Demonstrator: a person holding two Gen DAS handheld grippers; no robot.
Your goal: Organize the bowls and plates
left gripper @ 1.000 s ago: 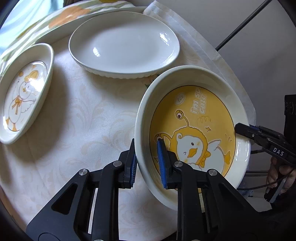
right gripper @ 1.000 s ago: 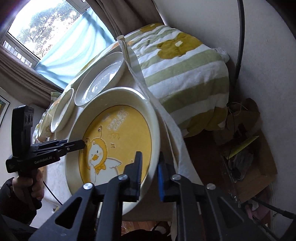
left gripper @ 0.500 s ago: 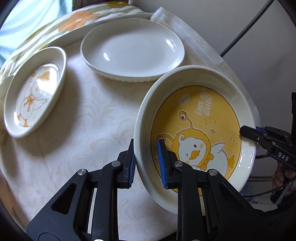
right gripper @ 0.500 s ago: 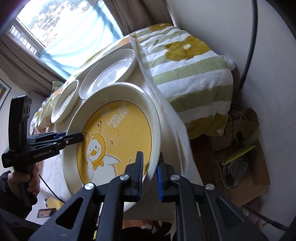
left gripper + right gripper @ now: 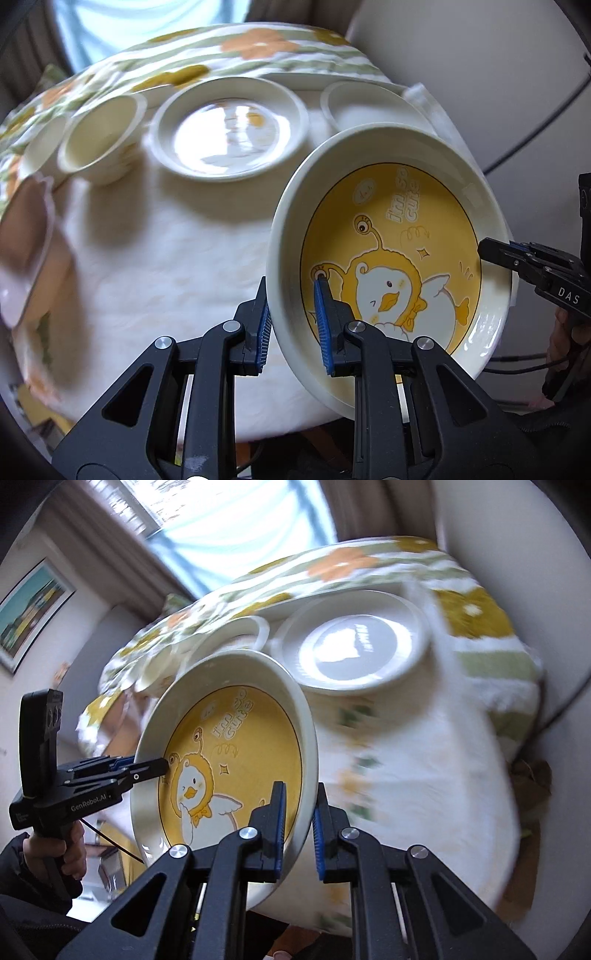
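Cream deep plate, yellow centre printed with a cartoon duck in a hood (lettering "i'm so cute"), is held tilted above the white tablecloth. Its rim is pinched at 7 o'clock by the left gripper and at the opposite edge by the right gripper. A white plate is seen at 11 o'clock, blurred.

Cream plate – yellow centre, white duck cartoon; tablecloth white; blanket green-striped, orange flowers.
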